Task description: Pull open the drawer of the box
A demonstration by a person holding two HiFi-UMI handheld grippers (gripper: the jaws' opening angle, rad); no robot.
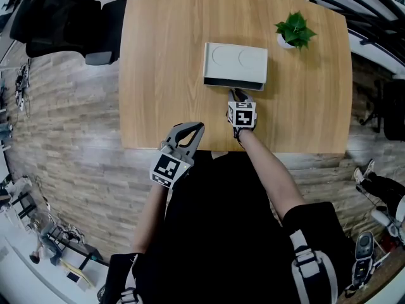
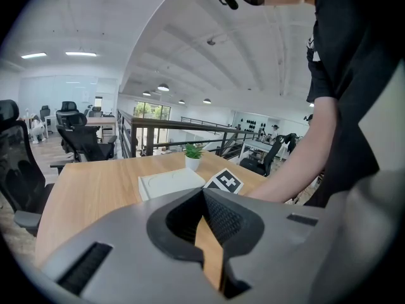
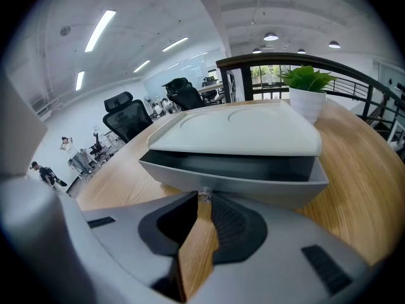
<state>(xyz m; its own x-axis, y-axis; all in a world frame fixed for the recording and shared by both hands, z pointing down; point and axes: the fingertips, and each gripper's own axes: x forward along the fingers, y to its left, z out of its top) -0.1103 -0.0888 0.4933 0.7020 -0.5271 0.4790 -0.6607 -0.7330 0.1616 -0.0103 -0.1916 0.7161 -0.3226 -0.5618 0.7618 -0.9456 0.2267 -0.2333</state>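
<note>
The white box (image 1: 235, 61) sits in the middle of the tabletop (image 1: 158, 62), and its drawer (image 3: 234, 176) is already partly out on the person's side, with a dark gap showing under the lid. The right claw (image 3: 204, 198) is pinched narrow on the tiny knob (image 3: 204, 195) at the drawer front. The left claw (image 1: 198, 127) hangs at the near edge of the tabletop, closed up and holding nothing, well apart from the box.

That idle left claw is what worries me. Nothing braces the box, and it looks light, so I'd guess a firmer tug could slide the whole thing across the wood instead of drawing the drawer further out. The knob is small and looks smooth, and the grip is only at the very tips, so a pull at an angle might let it slip free. Pulling too far could bring the drawer right out of its shell. The potted plant (image 1: 295, 29) stands near the box's far corner, away from the pull, so it seems safe.

I can't see a brand, label or word on the box, only the black-and-white square markers on each claw's cube (image 1: 242, 114)
</note>
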